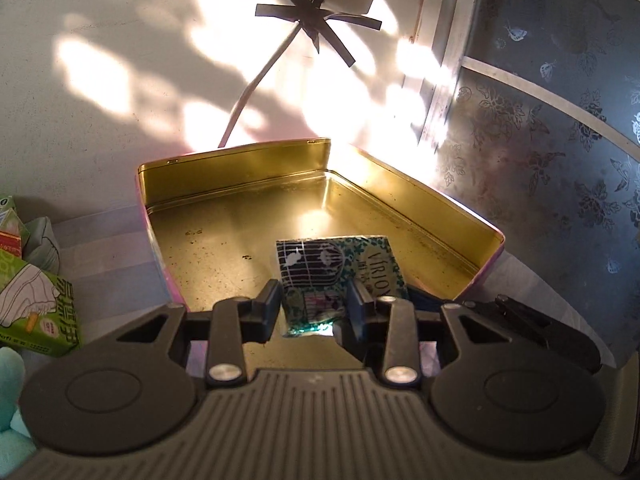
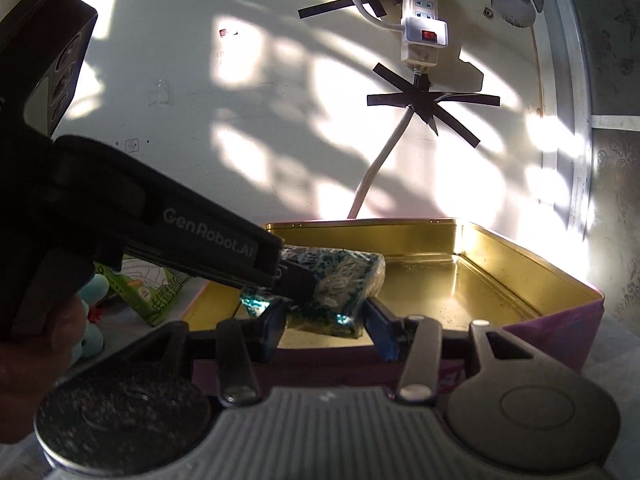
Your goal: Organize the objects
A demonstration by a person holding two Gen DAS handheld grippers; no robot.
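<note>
- Left gripper (image 1: 314,304) clamps green packet (image 1: 340,268) over gold tin (image 1: 460,216).
- Right gripper (image 2: 324,320) half-wide, straddling packet, contact unclear.
- Risk: packet snags if both pull.

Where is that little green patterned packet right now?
The packet is held by both grippers over the near edge of the open gold tin, centre of both views.

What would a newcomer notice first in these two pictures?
First, the open gold-lined tin in the middle, glowing in sunlight. Both grippers, left and right, hold one teal patterned packet over it. Behind, black tape fixes a white cable to the wall.
</note>
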